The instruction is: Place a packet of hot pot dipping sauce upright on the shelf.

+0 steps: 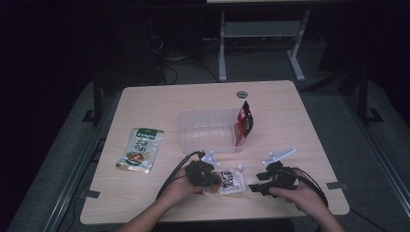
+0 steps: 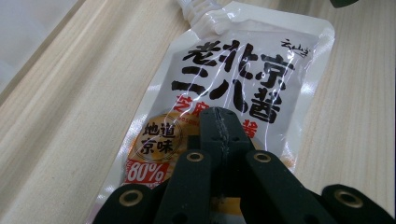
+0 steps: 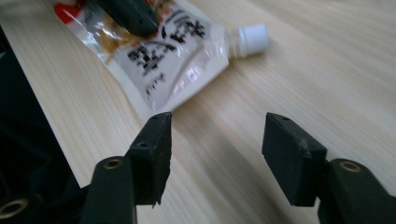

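Note:
A white spouted sauce pouch (image 1: 227, 182) (image 2: 243, 70) (image 3: 173, 56) with black characters lies flat on the wooden table (image 1: 290, 125) near its front edge. My left gripper (image 1: 212, 180) (image 2: 219, 121) is shut, its closed tips resting on the pouch's printed face; in the right gripper view the left gripper (image 3: 135, 18) shows pressing on the pouch's far end. My right gripper (image 1: 252, 186) (image 3: 215, 140) is just right of the pouch, low over the table, open, with bare wood between its pads. The pouch's cap (image 3: 252, 36) points away from both grippers.
A clear plastic container (image 1: 208, 130) stands mid-table, with a red and black packet (image 1: 245, 121) leaning at its right end. A green and white packet (image 1: 141, 150) lies at the left. A small grey disc (image 1: 241, 94) sits near the far edge.

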Available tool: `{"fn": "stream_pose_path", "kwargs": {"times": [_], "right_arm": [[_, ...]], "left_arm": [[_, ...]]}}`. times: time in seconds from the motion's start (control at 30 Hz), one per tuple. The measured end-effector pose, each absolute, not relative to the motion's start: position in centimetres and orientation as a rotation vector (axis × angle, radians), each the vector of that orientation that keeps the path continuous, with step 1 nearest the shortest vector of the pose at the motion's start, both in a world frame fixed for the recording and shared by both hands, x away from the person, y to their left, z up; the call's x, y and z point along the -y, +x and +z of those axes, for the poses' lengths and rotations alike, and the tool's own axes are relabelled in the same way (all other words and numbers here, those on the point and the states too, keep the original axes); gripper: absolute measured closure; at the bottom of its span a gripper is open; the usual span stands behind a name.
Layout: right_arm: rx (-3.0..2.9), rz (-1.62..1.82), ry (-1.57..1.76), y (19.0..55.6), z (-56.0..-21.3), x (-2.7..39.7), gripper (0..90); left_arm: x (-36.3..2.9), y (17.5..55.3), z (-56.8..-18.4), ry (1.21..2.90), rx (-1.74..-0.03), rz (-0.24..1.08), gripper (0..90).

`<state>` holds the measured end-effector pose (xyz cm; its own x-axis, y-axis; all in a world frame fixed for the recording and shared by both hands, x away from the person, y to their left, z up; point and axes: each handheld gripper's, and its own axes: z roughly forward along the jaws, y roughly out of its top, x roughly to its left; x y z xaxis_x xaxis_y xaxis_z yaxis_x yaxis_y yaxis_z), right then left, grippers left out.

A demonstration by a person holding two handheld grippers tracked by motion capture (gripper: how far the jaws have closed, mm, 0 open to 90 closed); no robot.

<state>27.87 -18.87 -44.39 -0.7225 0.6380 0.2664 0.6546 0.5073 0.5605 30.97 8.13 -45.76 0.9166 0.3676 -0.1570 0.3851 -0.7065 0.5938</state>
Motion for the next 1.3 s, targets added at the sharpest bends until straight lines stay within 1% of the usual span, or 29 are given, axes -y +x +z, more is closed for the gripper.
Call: {"fn": "stream_pose_path", "kwargs": {"times": [0.07,0.23,0.43,0.73,0.83,1.3], "right_arm": [[2.693,-1.06,-1.144,28.0,-44.2,18.6,44.7],[2.651,-1.076,-1.152,28.6,-44.4,17.6,45.9],[2.604,-1.071,-1.149,29.4,-45.0,16.7,45.2],[2.554,-1.054,-1.12,29.6,-45.8,15.9,46.5],[2.539,-1.045,-1.093,29.6,-46.1,15.6,45.6],[2.464,-1.138,-1.052,29.7,-47.0,14.2,55.8]], "left_arm": [[-8.1,31.0,-45.8,2.422,-0.534,-0.035,89.9],[-8.1,30.9,-45.8,2.418,-0.535,-0.033,89.9],[-8.2,30.9,-45.7,2.436,-0.513,-0.02,89.9],[-8.3,30.9,-45.8,2.431,-0.519,-0.017,89.9],[-8.2,30.8,-45.7,2.433,-0.519,-0.014,90.0],[-8.2,30.7,-45.9,2.405,-0.535,-0.016,89.9]]}}
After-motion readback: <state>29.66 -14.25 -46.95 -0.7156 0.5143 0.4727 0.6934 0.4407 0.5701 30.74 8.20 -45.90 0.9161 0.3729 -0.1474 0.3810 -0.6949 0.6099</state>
